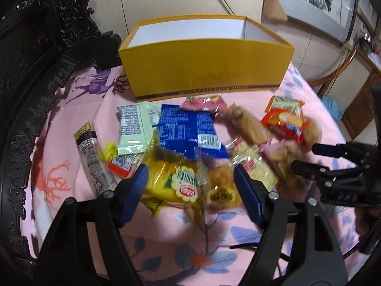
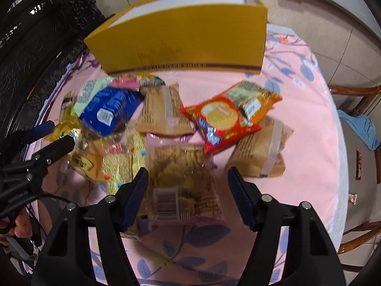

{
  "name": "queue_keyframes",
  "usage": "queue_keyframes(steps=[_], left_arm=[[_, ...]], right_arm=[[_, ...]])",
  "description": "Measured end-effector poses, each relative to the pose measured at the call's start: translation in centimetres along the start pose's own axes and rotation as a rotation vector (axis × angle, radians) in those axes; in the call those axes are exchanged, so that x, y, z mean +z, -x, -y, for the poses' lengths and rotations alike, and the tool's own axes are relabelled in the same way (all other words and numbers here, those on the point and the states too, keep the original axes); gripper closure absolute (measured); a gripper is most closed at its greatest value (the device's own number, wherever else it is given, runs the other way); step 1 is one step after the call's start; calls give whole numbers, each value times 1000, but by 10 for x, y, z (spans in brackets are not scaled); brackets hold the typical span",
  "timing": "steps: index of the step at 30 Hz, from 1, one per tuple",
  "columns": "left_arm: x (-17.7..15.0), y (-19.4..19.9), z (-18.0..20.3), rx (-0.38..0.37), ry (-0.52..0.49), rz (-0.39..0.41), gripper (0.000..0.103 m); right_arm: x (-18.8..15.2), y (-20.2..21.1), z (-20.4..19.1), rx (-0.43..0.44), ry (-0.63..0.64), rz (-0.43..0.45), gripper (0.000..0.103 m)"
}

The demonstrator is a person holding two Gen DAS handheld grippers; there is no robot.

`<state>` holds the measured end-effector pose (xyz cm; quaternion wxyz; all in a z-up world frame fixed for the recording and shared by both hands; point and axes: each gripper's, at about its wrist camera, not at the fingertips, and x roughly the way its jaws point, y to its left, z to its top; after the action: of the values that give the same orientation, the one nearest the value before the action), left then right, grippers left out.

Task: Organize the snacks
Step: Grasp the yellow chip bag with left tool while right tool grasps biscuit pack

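A heap of snack packets lies on the pink cloth (image 1: 238,250) in front of an open, empty yellow box (image 1: 207,71). My left gripper (image 1: 191,186) hovers open over the heap, its blue pads either side of a yellow packet (image 1: 171,181) without pressing it. Behind lie a blue packet (image 1: 188,131), a green packet (image 1: 135,126) and a red biscuit packet (image 1: 285,121). My right gripper (image 2: 188,190) is open astride a clear bag of round biscuits (image 2: 183,181). Beyond it are the red packet (image 2: 221,119) and two brown paper packets (image 2: 164,112). Each gripper shows at the edge of the other's view.
A long dark stick packet (image 1: 91,157) lies apart at the left of the heap. Dark carved furniture (image 1: 28,71) borders the table's left side. At the right, a wooden chair (image 2: 357,104) with a blue cloth (image 2: 364,128) stands past the table edge. Bare cloth lies to the right.
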<state>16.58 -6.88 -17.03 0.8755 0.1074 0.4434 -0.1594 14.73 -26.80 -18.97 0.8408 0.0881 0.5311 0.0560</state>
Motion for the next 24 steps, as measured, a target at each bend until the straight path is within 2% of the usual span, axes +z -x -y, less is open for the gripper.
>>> queue_keyframes(steps=[2,7,11,16,20,24], left_arm=[[-2,1,1,-2,-7,0,27],[-3,11,-2,-64,13,-1,27],[-10,11,-2,-12,-14,-10,27],[-4,8,-36,5,107,-14,27],[-3,0,-49,41,113,-31,27],[-6,-4,-68,36,205,-59,27]], right_arm=[[-2,-5,-1,2,9,-11,33],[-5,-13,2,18,-3,-31,37],[-6,-13,1,21,18,-29,44],[-7,-12,2,27,18,-27,49],[-7,-10,3,22,26,-26,51],[-8,-9,3,16,32,-24,51]])
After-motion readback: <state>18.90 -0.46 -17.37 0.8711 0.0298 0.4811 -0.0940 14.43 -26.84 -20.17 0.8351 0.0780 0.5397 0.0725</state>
